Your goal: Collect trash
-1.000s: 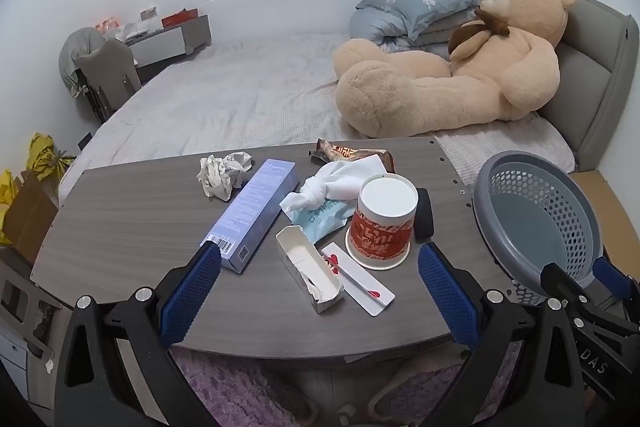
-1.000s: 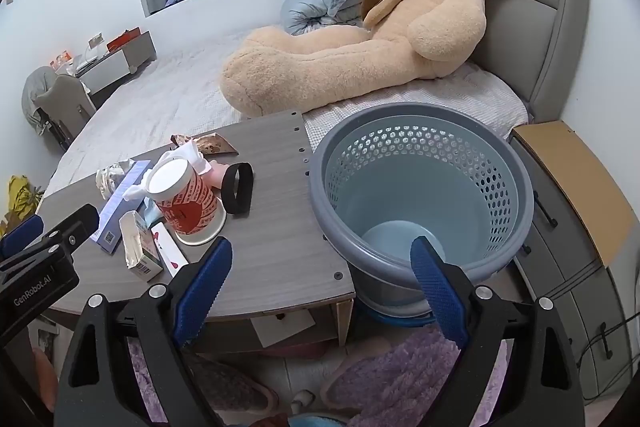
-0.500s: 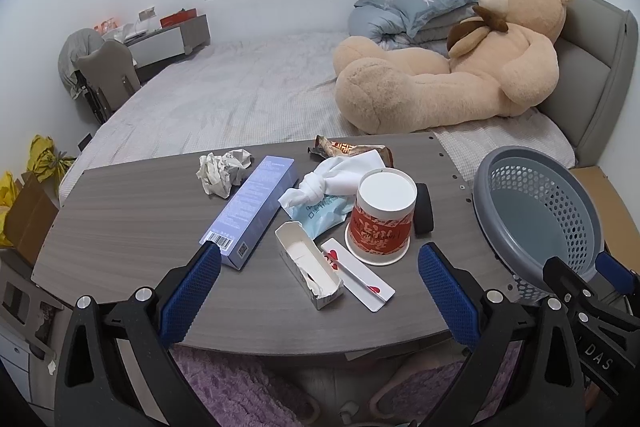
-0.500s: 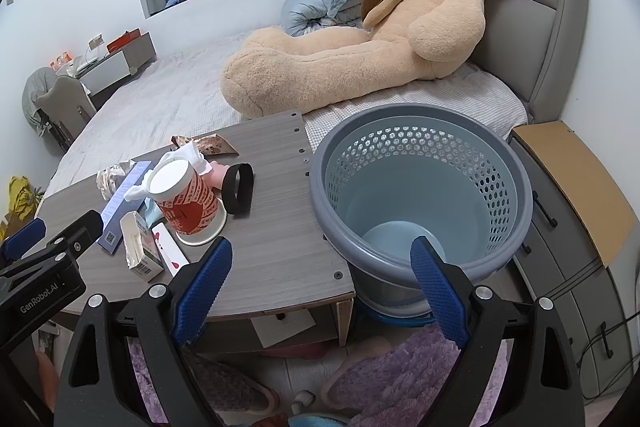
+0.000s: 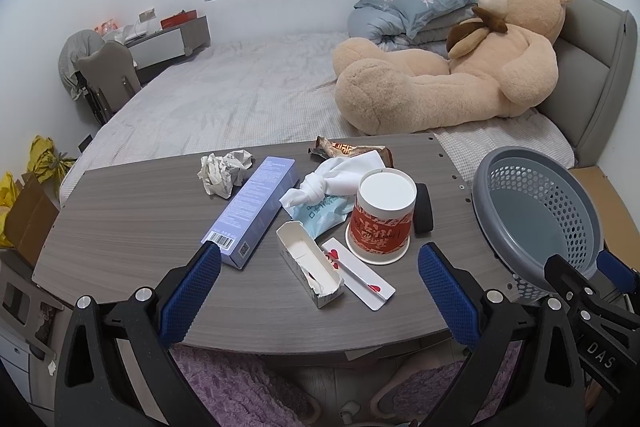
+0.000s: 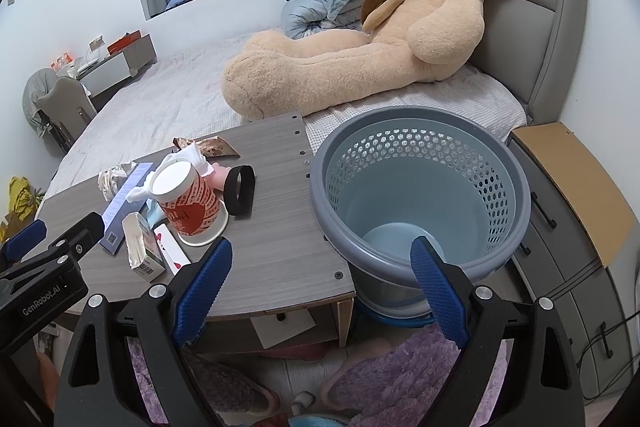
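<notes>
Trash lies on the grey wooden table [image 5: 132, 227]: a crumpled paper ball [image 5: 224, 171], a long blue box [image 5: 256, 211], a torn white carton [image 5: 310, 263], an upturned red paper cup [image 5: 382, 217], a knotted white tissue [image 5: 340, 175], a snack wrapper [image 5: 348, 149] and a black band [image 5: 423, 207]. My left gripper [image 5: 318, 287] hangs open at the table's near edge, holding nothing. My right gripper [image 6: 320, 281] is open over the table's right corner, in front of the grey perforated basket [image 6: 420, 187], which looks empty.
A bed with a big teddy bear [image 5: 452, 67] and pillows lies behind the table. A cardboard-topped cabinet [image 6: 576, 183] stands right of the basket. A purple rug [image 6: 392, 375] and slippers lie on the floor below. Yellow bags [image 5: 44, 159] sit at far left.
Both grippers have shifted only slightly; the views are almost the same. Nothing on the table has moved.
</notes>
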`<state>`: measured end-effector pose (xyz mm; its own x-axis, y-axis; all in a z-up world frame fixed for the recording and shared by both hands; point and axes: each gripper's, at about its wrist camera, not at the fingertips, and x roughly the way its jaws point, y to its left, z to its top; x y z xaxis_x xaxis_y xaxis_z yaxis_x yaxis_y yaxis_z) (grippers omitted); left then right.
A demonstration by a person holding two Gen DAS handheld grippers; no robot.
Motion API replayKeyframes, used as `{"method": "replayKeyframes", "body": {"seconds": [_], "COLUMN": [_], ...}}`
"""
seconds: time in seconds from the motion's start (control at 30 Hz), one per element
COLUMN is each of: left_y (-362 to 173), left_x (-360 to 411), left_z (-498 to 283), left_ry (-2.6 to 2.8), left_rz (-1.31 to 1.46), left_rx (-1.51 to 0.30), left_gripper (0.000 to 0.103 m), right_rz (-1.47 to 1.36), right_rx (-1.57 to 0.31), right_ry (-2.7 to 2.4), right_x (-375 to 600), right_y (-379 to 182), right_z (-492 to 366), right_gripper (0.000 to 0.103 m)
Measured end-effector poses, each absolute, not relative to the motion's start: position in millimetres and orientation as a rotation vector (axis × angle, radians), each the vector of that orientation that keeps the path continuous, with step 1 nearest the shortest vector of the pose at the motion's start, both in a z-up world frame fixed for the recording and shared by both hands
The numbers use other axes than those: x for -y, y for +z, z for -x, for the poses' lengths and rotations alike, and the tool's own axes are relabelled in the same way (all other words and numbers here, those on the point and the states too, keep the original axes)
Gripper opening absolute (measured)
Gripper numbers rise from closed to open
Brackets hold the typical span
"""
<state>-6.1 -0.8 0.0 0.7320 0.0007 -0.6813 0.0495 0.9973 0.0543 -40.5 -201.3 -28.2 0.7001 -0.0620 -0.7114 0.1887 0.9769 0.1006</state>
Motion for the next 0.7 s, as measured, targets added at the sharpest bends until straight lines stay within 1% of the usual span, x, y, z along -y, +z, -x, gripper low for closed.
{"method": "replayKeyframes", "body": {"seconds": [0.7], "left_y": [0.8], "left_x": [1.1], "left_z": [7.2], "left_ry": [-0.027], "left_rz": [-0.071], "left_rx": [-0.746], "left_gripper": [0.097], "right_rz": [-0.171], "right_rx": [-0.776], "right_ry": [-0.139], "right_x": [200.6], "right_y": [-26.5], "right_z": [42.6], "right_gripper": [0.086]}}
